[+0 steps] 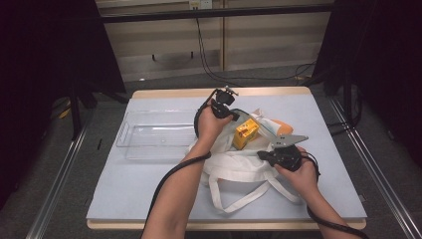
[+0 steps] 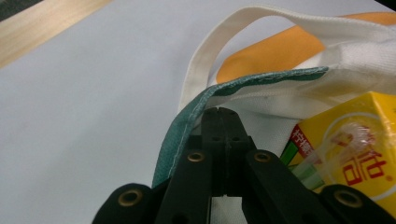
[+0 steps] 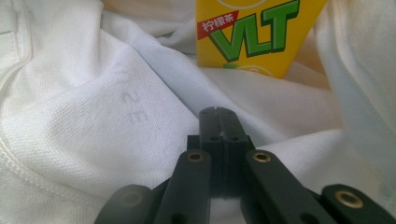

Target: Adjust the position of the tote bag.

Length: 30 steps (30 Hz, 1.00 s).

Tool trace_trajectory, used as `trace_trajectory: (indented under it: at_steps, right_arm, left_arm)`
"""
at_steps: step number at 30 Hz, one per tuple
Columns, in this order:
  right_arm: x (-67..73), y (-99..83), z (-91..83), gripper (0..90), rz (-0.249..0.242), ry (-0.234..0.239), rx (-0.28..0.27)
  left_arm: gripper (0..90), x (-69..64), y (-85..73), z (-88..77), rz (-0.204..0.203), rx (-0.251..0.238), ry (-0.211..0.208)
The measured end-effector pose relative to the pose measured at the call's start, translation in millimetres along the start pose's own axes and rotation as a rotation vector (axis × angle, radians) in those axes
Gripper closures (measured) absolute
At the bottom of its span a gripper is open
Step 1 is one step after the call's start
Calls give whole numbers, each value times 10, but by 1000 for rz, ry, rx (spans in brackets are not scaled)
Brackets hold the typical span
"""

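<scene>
White tote bag lies on the blue-grey table mat; taken as landmark. Yellow lemon-tea carton sits at the bag's mouth, on the far side, partly inside the cloth and still showing over the opening. An orange thing lies just beyond the bag's far rim; identity unclear. Clear plastic tray stands left of the bag, apart from it, nothing visible in it.

Left gripper: jaws clenched together, tips at the bag's green-trimmed edge. The trim runs beside the jaws; whether cloth is pinched between them, cannot tell. Right gripper: jaws clenched, resting against the bag's white cloth on the near side, the carton just past the tips; nothing visibly caught.

Judgement: work looks like mid-stage handling of carton and bag. Carton neither fully in nor fully out. Remaining: secure a hold on the rim, open the mouth, move the carton.
</scene>
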State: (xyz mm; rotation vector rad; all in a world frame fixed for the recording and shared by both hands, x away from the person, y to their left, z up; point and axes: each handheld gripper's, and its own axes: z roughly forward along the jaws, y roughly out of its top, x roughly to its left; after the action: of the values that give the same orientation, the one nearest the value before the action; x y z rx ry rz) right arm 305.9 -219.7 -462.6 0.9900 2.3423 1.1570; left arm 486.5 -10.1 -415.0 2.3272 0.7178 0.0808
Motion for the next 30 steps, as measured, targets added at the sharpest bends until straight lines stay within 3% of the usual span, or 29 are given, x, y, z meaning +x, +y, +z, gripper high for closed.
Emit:
trace_trajectory:
  at_steps: [10, 15, 18, 24, 30]
  right_arm:
    - [3, 8, -14, 892, 2, -9, -11]
    - [2, 5, -36, 891, 8, -4, -13]
    - [9, 16, -51, 885, 11, -10, -21]
    - [19, 32, -102, 877, 18, -19, -32]
    - [34, 22, -154, 870, 29, -23, -34]
  left_arm:
    - [900, 11, -41, 35, -22, -1, -9]
    - [893, -1, -25, -68, -32, -16, -41]
    - [842, -28, -10, -133, -12, -16, -57]
    - [805, -68, 4, -313, -59, -86, -84]
    - [762, -138, 21, -432, -27, -76, -94]
